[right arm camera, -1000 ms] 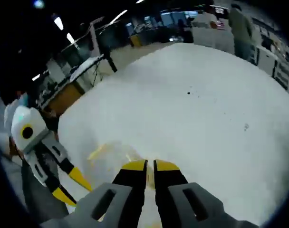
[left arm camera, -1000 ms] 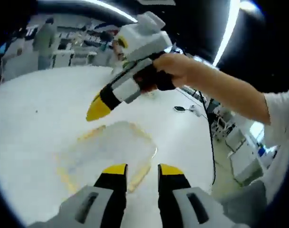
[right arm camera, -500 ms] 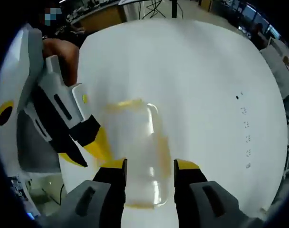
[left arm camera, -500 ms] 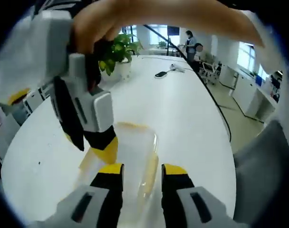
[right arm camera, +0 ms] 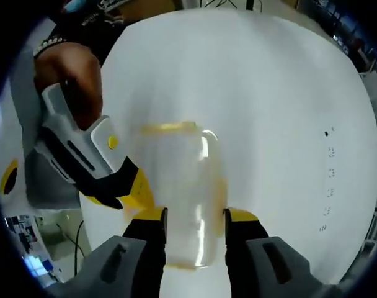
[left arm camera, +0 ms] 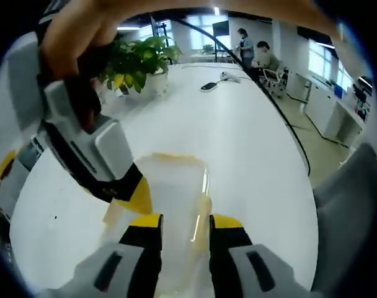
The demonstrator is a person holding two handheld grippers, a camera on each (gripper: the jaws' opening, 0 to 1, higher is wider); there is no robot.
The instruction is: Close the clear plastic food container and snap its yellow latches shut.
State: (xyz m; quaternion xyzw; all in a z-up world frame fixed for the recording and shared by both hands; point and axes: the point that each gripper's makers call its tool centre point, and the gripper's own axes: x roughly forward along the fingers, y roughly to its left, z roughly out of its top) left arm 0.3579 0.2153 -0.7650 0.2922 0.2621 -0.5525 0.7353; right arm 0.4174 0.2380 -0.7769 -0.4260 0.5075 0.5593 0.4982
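Note:
The clear plastic container point(left arm camera: 173, 186) lies flat on the white table point(left arm camera: 250, 161), with yellow latches along its edges point(left arm camera: 167, 156). My left gripper point(left arm camera: 186, 221) hovers open over its near end. The right gripper's body point(left arm camera: 92, 152) comes in from the left, held by a hand, its yellow fingertip point(left arm camera: 137, 196) at the container's left edge. In the right gripper view, the same container point(right arm camera: 176, 180) sits under my open right gripper point(right arm camera: 195, 217). The left gripper's yellow fingertip point(right arm camera: 137, 189) is at the container's left side. Whether the latches are snapped is too blurred to tell.
A potted green plant point(left arm camera: 136, 59) stands on the far part of the table, and a dark phone point(left arm camera: 208, 86) lies beyond it. People sit at the far end of the room point(left arm camera: 253, 49). The table's edge point(left arm camera: 303, 180) runs along the right.
My right gripper went from shut to open. Both grippers have come in close over the container from opposite ends and have closed in slightly further since half a second ago.

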